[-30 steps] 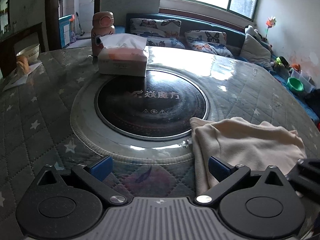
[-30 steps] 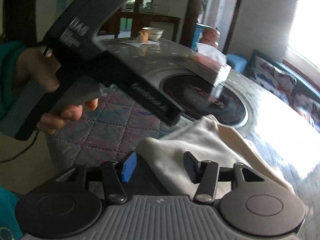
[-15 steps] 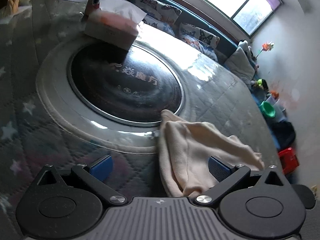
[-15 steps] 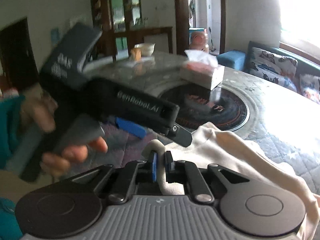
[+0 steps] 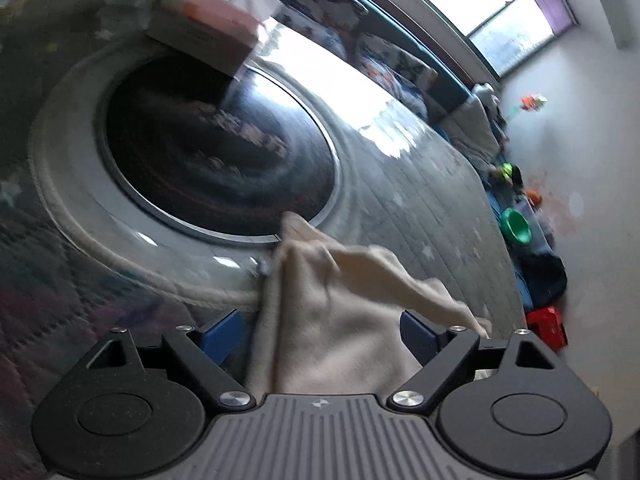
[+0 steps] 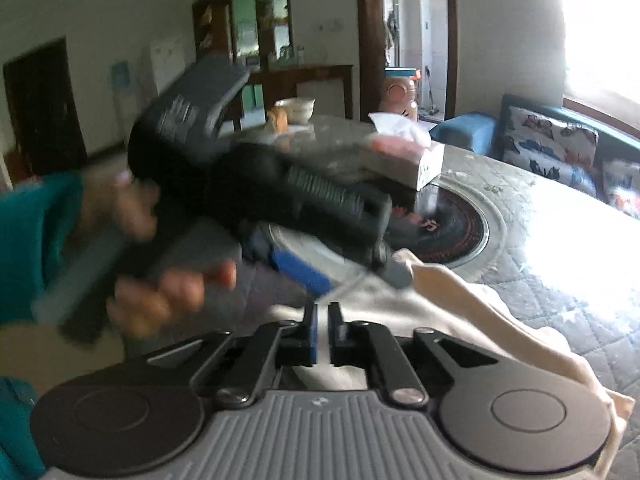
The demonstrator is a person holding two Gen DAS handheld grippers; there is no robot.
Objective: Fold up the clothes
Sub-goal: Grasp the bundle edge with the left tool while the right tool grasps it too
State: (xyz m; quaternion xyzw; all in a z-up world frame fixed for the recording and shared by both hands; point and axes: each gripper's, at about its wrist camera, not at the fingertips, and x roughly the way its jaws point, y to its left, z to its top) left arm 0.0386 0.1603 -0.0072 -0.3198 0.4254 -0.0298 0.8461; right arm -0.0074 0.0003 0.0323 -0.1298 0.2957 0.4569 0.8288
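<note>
Left wrist view: 2 grippers taking hold of 1 cream garment (image 5: pixel 340 320) at the near edge of the round quilted table (image 5: pixel 432 184).

Right gripper (image 6: pixel 320 334) is clamped on a fold of the garment. Left gripper (image 5: pixel 320 330) has its jaws wide apart and closing, cloth between them but not yet pinched. The step looks like securing a second hold before a fold; next, the left pads must bite. Soft, rumpled and pale, the garment lies bunched beside the dark cooktop (image 5: pixel 216 152).

Soft matt cream cloth garment (image 5: pixel 328 320) on quilted tablecloth (image 5: pixel 432 216); glossy glass hob (image 5: pixel 216 152).
</note>
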